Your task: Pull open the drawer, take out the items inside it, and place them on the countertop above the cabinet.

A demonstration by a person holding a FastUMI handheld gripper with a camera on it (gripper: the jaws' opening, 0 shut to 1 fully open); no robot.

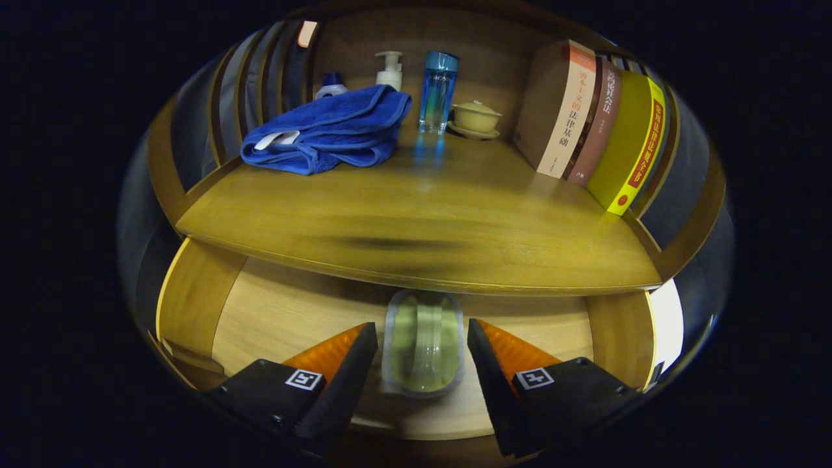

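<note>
in the open drawer (273, 312) — gripper (422, 344) spread apart, either side of a clear packet (422, 351), not touching

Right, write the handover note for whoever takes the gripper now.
Gripper: open, fingers either side of the clear container, not pressing on it.
Drawer: already pulled open; the container lies on its floor, partly under the countertop edge.
Countertop: blue towel, pump bottle, blue bottle, lidded cup, books.
Left: close on the container, lift it out, set it on the countertop.
</note>
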